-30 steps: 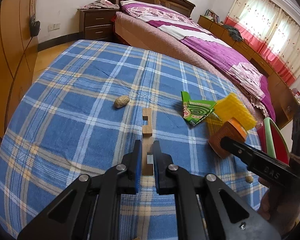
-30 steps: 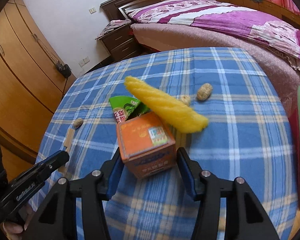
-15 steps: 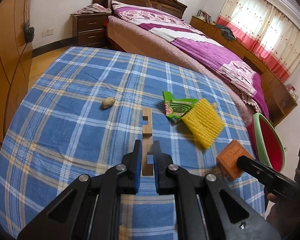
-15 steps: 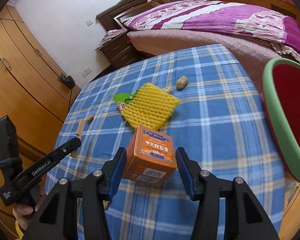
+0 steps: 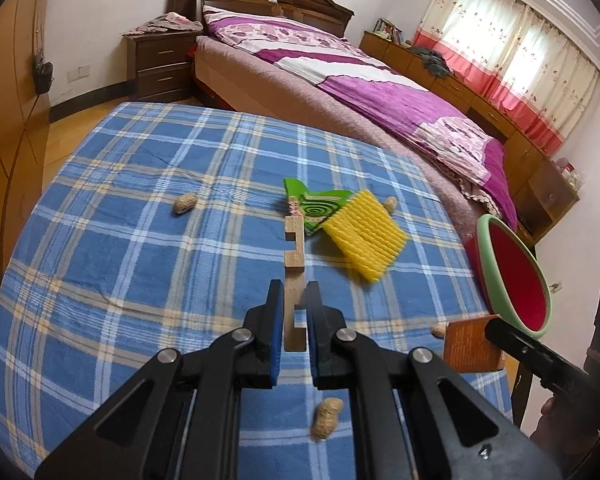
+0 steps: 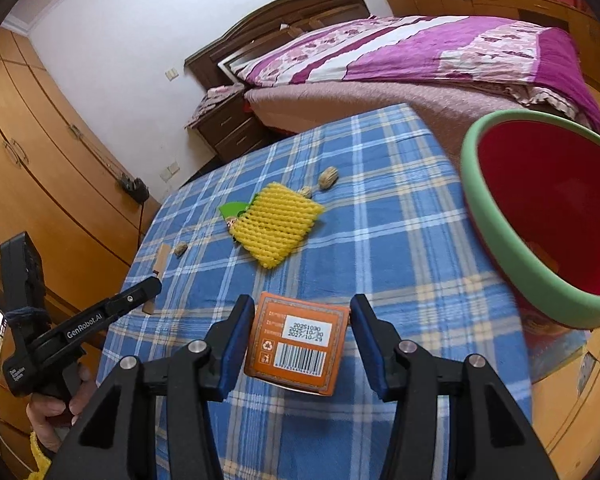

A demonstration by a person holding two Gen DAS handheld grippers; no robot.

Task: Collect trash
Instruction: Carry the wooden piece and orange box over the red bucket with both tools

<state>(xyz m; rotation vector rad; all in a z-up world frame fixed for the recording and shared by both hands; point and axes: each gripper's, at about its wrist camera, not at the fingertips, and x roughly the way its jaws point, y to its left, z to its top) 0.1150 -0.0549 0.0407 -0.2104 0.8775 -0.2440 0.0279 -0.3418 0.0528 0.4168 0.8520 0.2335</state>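
Observation:
My left gripper [image 5: 294,292] is shut on a notched wooden strip [image 5: 293,248], held above the blue plaid table [image 5: 140,264]. My right gripper [image 6: 298,308] is shut on a small orange box [image 6: 298,344], barcode side up, held over the table's right part beside a red bin with a green rim [image 6: 500,216]. In the left wrist view the box [image 5: 470,346] hangs just in front of that bin [image 5: 488,256]. On the cloth lie a yellow foam net [image 6: 274,226], a green wrapper [image 5: 320,208] partly under it, and peanuts [image 5: 185,203] [image 5: 326,422].
A bed with a purple cover [image 5: 380,80] stands beyond the table, a nightstand [image 5: 160,60] to its left. Wooden wardrobes [image 6: 40,160] line the left wall. A person's hand [image 6: 56,412] holds the left gripper's handle. The bin sits off the table's right edge.
My right gripper carried the orange box up and to the right, close to the bin. The yellow net slid off the box and now lies flat on the cloth. The left gripper rose slightly with the strip.

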